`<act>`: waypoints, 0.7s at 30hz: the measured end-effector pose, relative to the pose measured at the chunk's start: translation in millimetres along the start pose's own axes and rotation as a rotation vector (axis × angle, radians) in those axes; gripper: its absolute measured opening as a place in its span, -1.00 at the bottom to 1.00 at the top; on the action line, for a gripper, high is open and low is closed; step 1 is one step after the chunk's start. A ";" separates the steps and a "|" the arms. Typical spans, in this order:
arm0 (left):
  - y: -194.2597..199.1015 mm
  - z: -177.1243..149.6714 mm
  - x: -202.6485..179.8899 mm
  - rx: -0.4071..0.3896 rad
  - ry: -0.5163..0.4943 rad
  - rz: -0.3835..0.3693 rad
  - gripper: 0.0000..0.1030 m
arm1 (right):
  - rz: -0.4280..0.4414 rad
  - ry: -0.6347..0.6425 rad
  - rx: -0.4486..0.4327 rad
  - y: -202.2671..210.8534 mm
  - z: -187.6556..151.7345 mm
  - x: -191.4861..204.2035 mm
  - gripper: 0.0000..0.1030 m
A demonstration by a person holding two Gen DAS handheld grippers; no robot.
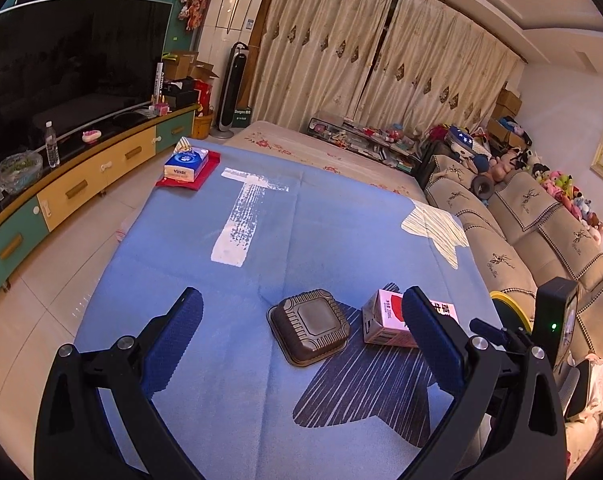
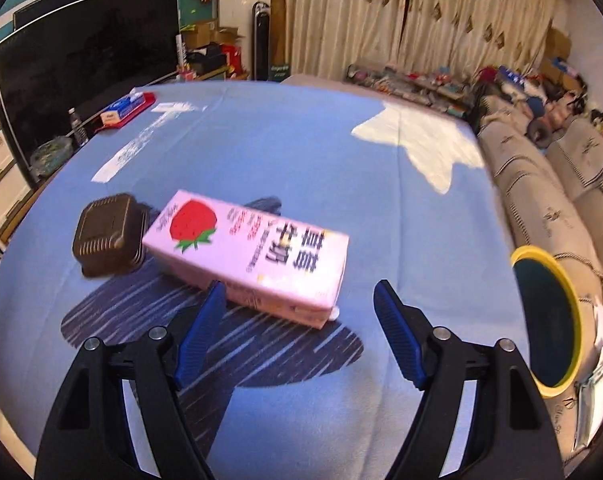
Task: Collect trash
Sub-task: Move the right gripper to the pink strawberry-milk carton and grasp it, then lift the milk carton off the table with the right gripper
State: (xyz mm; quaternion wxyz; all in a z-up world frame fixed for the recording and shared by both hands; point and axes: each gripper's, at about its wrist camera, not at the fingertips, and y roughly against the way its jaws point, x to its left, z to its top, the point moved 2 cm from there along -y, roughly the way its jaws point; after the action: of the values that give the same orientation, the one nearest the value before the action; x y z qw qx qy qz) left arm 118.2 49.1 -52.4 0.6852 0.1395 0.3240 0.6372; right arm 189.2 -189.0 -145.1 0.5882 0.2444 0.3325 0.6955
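pink strawberry milk carton (image 2: 253, 256) is lying flat on the blue desk (image 2: 301, 152), touching the brown tray (image 2: 107, 236). right gripper (image 2: 299, 300) is spread and lined up; closing on the carton is needed next. left gripper (image 1: 301, 320) is spread, empty.

blue-covered table (image 1: 261, 420) | brown plastic tray (image 1: 308, 326) upside down near the near edge | pink strawberry milk carton (image 2: 249, 256) on its side touching it | tissue pack (image 1: 186, 165) on red cloth (image 1: 205, 178), far left corner
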 end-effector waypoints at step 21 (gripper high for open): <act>-14.7 -7.6 -0.9 0.037 0.004 -0.026 0.90 | -0.033 0.049 0.075 -73.7 74.8 6.3 0.40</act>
State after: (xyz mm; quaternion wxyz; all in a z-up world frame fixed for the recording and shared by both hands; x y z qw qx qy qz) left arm 125.0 44.4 -66.7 0.6902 0.1465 0.3388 0.6224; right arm 291.0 -163.3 -151.4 0.5818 0.2434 0.3767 0.6785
